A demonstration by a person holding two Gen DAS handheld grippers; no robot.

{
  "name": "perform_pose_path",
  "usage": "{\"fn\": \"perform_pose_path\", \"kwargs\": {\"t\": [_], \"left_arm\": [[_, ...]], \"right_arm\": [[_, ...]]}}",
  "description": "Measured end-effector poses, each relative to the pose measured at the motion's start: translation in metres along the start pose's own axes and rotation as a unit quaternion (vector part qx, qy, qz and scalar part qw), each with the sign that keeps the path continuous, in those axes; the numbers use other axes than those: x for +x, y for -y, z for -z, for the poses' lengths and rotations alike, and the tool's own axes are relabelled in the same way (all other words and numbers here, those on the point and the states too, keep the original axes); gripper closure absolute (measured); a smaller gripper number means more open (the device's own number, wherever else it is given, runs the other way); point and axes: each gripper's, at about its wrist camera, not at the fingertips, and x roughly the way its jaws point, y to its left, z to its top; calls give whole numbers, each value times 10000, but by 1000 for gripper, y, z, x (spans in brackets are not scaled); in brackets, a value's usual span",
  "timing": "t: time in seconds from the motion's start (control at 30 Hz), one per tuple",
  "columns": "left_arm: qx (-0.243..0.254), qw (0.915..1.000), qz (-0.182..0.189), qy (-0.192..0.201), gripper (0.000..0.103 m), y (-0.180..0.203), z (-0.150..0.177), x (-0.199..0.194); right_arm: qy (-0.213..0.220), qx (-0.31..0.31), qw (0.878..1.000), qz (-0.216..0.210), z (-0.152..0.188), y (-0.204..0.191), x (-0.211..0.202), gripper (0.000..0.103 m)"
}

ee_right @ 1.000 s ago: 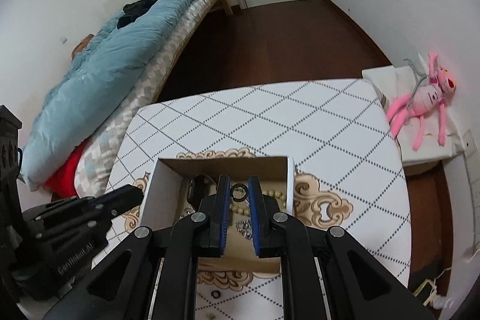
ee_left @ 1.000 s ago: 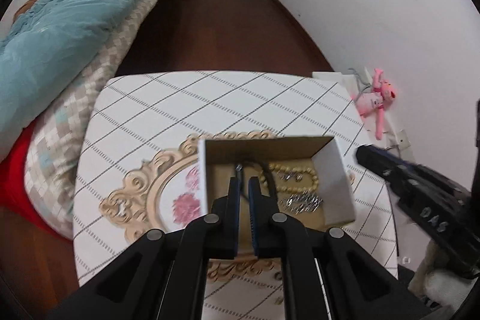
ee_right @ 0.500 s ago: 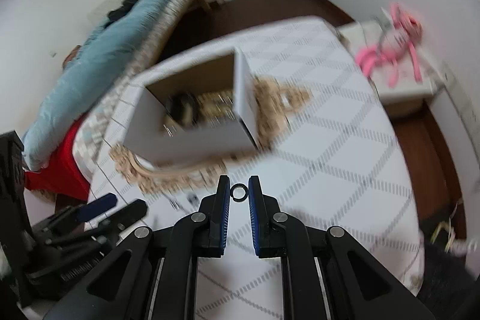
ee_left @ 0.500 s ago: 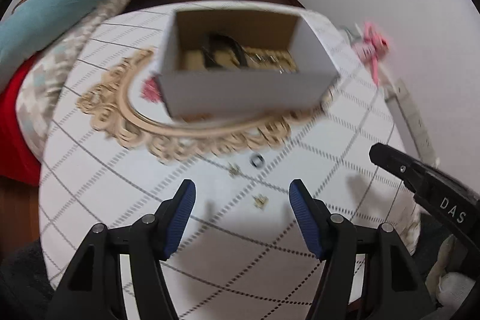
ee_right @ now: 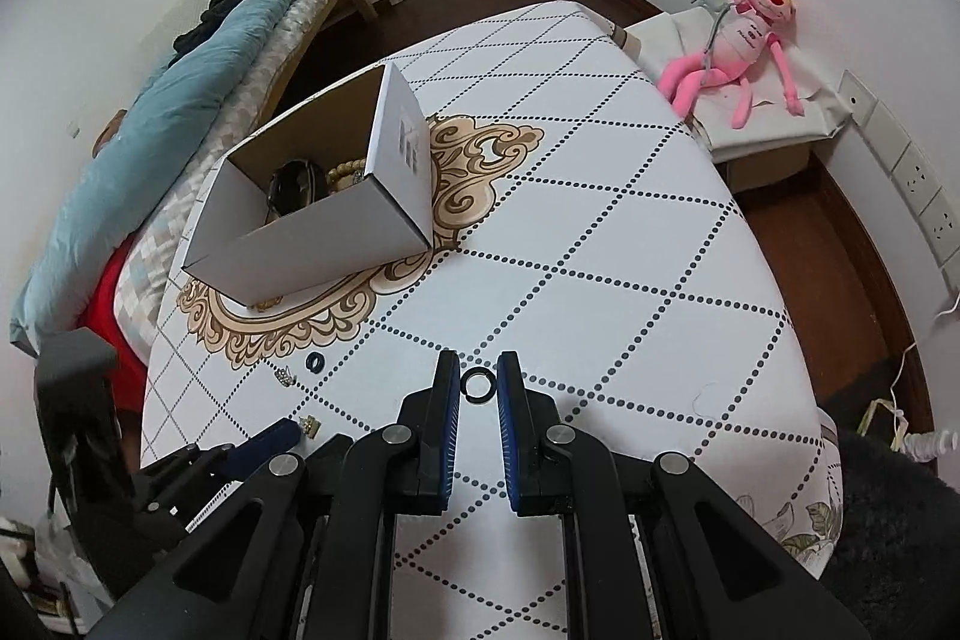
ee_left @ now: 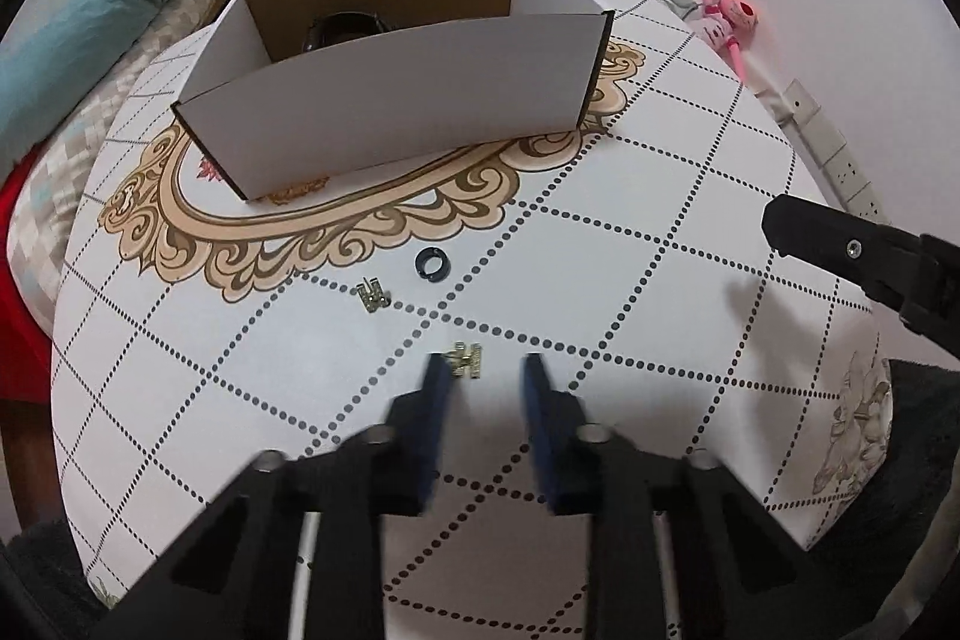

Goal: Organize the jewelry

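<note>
A white cardboard box (ee_left: 396,94) (ee_right: 336,232) holding beads and a dark bangle stands on the patterned table. On the cloth in front of it lie a dark ring (ee_left: 429,263) (ee_right: 314,363) and two small gold pieces, one (ee_left: 372,294) further out and one (ee_left: 463,358) just ahead of my left gripper (ee_left: 483,370). The left gripper is open, low over the table, with the near gold piece just ahead of its left fingertip. My right gripper (ee_right: 478,377) is shut on a dark ring (ee_right: 479,383) held between its fingertips above the cloth.
A bed with a teal duvet (ee_right: 180,88) runs along the table's left side. A pink plush toy (ee_right: 744,34) lies on a low stand to the right. The right gripper's body (ee_left: 870,262) shows at the right edge of the left wrist view.
Both grippers pulled back from above the box to the near part of the table. The left gripper opened, dropped low and has narrowed around the near gold piece. The right still holds its ring.
</note>
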Motion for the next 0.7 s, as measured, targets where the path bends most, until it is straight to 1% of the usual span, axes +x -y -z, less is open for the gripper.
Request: {"fn": "perform_pose_path", "kwargs": {"t": [0.03, 0.07, 0.1, 0.3, 0.33, 0.37, 0.4, 0.7], "left_arm": [[11, 10000, 6, 9, 91, 0, 0, 1], [18, 10000, 3, 21, 96, -1, -1, 1], [25, 10000, 8, 26, 98, 0, -2, 3], [11, 10000, 45, 82, 99, 0, -3, 4], [12, 9999, 59, 83, 99, 0, -4, 4], [9, 9999, 77, 86, 102, 0, -4, 4], [4, 9999, 95, 91, 102, 0, -4, 3], [-68, 9992, 217, 326, 102, -6, -11, -20]], "right_arm": [[-3, 5, 10000, -6, 1, 0, 0, 90], [-5, 8, 10000, -7, 1, 0, 1, 90], [-9, 15, 10000, -8, 1, 0, 1, 90], [23, 15, 10000, 3, 0, 0, -1, 90], [29, 16, 10000, 1, 1, 0, -1, 90], [39, 19, 10000, -5, 0, 0, -2, 90], [54, 11, 10000, -12, 0, 0, -3, 90], [222, -70, 9997, -103, -8, -8, -17, 90]]}}
